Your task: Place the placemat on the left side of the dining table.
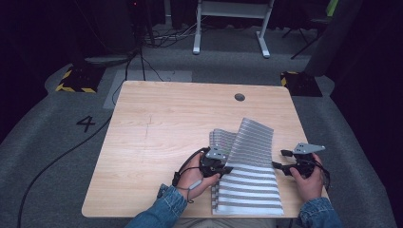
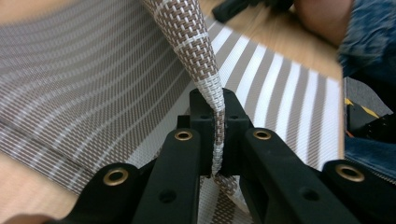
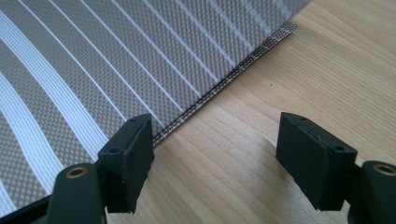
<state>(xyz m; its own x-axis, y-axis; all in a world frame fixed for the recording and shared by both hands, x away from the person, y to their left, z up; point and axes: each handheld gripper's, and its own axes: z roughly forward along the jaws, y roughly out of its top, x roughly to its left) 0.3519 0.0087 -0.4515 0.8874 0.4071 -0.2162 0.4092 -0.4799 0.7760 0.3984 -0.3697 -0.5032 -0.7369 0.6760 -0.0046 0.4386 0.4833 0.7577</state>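
A grey and white striped woven placemat (image 1: 252,166) lies at the table's near right, its far part lifted and bowed. My left gripper (image 1: 227,168) is at the mat's left edge. In the left gripper view it (image 2: 218,105) is shut on a pinched fold of that mat (image 2: 187,32), which rises between the jaws above a flat striped layer (image 2: 93,93). My right gripper (image 1: 279,159) sits just off the mat's right edge. In the right gripper view it (image 3: 215,149) stands open over bare wood, its left finger (image 3: 128,158) beside the mat's edge (image 3: 93,70).
The wooden table (image 1: 166,123) has a cable hole (image 1: 239,97) near its far edge. On the floor behind it are white desk legs (image 1: 228,28), cables (image 1: 62,156) and yellow-black marked blocks (image 1: 78,78). The table's right edge is close to my right hand.
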